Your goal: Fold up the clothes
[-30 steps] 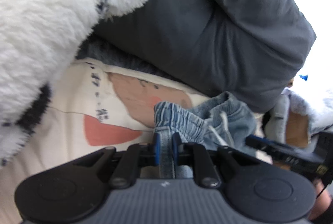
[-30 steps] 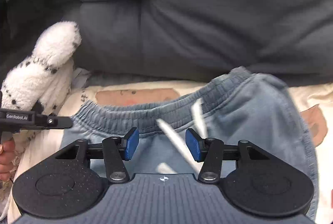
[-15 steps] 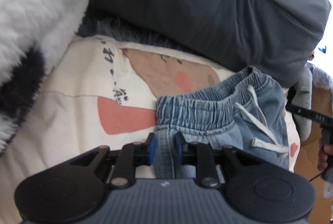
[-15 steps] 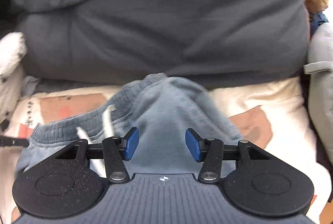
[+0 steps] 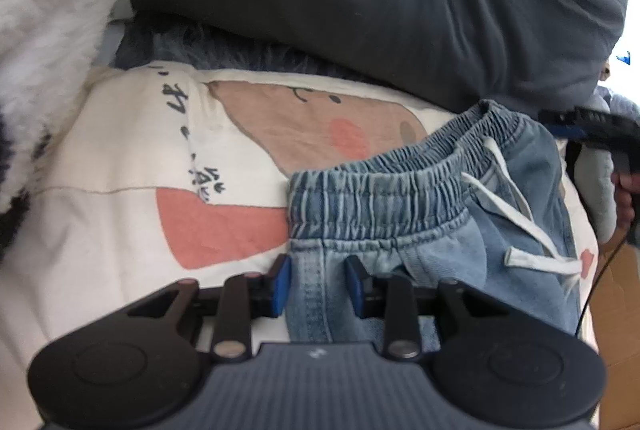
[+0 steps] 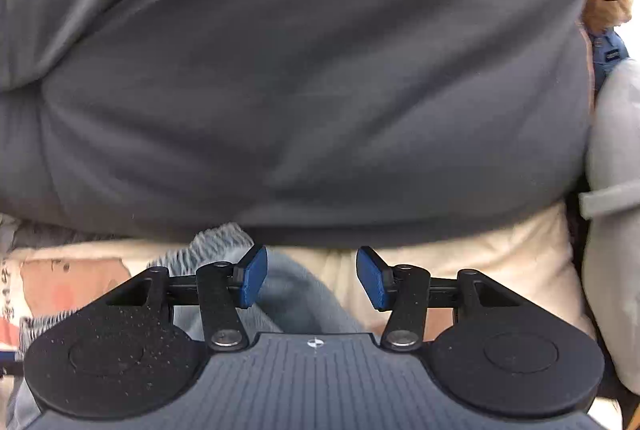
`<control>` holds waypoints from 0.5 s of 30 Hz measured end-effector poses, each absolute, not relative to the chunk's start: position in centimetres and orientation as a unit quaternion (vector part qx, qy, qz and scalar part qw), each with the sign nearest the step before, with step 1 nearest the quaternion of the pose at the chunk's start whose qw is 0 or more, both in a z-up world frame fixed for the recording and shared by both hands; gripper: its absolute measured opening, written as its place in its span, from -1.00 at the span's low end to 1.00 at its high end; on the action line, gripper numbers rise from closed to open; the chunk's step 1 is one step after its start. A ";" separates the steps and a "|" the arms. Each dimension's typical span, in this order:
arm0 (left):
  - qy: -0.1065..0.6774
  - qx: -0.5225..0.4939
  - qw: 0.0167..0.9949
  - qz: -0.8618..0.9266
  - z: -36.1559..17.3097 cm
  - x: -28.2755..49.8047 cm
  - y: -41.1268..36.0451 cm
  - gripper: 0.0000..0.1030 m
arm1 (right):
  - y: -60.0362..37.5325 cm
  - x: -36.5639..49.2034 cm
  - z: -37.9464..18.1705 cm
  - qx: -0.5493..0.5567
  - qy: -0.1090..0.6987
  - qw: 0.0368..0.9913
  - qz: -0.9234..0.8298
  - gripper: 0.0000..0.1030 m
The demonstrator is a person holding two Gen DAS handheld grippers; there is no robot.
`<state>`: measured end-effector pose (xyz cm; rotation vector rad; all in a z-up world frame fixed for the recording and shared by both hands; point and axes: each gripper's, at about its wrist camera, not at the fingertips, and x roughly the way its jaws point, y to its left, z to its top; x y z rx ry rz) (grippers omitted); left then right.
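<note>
Light blue denim shorts (image 5: 400, 206) with an elastic waistband and a white drawstring (image 5: 520, 226) lie on the cream printed bedsheet (image 5: 120, 230). My left gripper (image 5: 318, 286) sits at their left side seam; its jaws are opening, the seam lies between the blue pads (image 5: 282, 286) and they no longer pinch it. My right gripper (image 6: 312, 278) stands open over the shorts' (image 6: 288, 294) right edge, gripping nothing. In the left wrist view the right gripper (image 5: 592, 128) shows at the far right, held by a hand (image 5: 624, 198).
A bulky dark grey duvet (image 6: 300, 70) fills the back of the bed. A white fluffy plush (image 5: 44, 30) lies at the left. A brown teddy bear (image 6: 604, 6) and a grey cushion (image 6: 616, 150) sit at the right. A cardboard box (image 5: 616, 310) is beside the bed.
The left jaws went from shut on the shorts' side seam to spread apart, and the shorts now lie flatter. The right gripper swung right, so the shorts slid left in its view.
</note>
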<state>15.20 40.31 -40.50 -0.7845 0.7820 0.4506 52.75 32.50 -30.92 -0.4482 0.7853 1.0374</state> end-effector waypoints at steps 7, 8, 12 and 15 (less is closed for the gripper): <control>0.366 -0.356 0.830 0.225 -40.3 14.9 40.0 -0.59 | 35.1 53.0 -33.4 -0.234 0.386 0.749 0.485 0.07; 0.362 -0.359 0.829 0.229 -40.2 14.6 40.1 -0.61 | 35.3 52.9 -33.8 -0.246 0.387 0.744 0.485 0.07; 0.346 -0.370 0.828 0.242 -39.6 13.4 40.3 -0.75 | 34.9 52.1 -34.7 -0.290 0.382 0.719 0.503 0.07; 0.347 -0.362 0.833 0.234 -39.2 13.0 40.3 -0.75 | 34.7 51.4 -35.0 -0.330 0.372 0.686 0.532 0.07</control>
